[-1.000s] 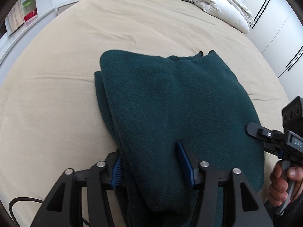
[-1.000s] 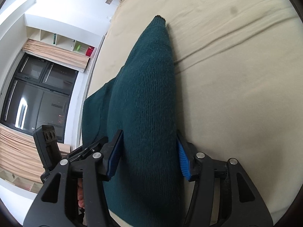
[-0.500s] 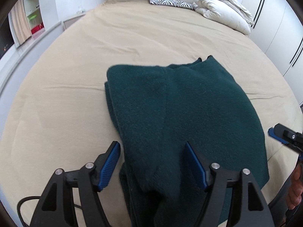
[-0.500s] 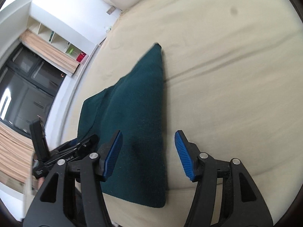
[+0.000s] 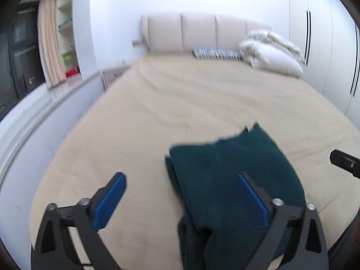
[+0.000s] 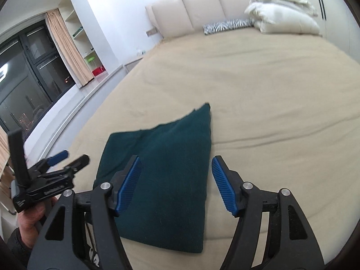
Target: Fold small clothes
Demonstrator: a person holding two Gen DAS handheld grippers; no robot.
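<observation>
A dark green knit garment [image 5: 227,180] lies folded flat on the beige bed [image 5: 180,103]. My left gripper [image 5: 181,177] hovers above its near left edge. Its jaws are opening wide, its blue pads touch no cloth, and nothing is held. In the right wrist view the same garment [image 6: 171,180] lies below my right gripper [image 6: 175,159]. Those jaws are opening too, with the pads clear above the cloth. The left gripper [image 6: 72,157] shows at the left of that view, held by a hand [image 6: 33,213]. A tip of the right gripper [image 5: 344,164] shows at the right edge of the left wrist view.
A padded headboard [image 6: 202,6], a zebra-print pillow [image 6: 227,25] and a bundled white duvet [image 6: 283,15] sit at the far end of the bed [image 6: 281,94]. A dark window with curtains [image 6: 27,76] and shelves are on the left, white wardrobe doors [image 5: 326,45] on the right.
Both grippers have let go of the green garment, opened wider and lifted up and back. The garment now lies folded on the bed.
</observation>
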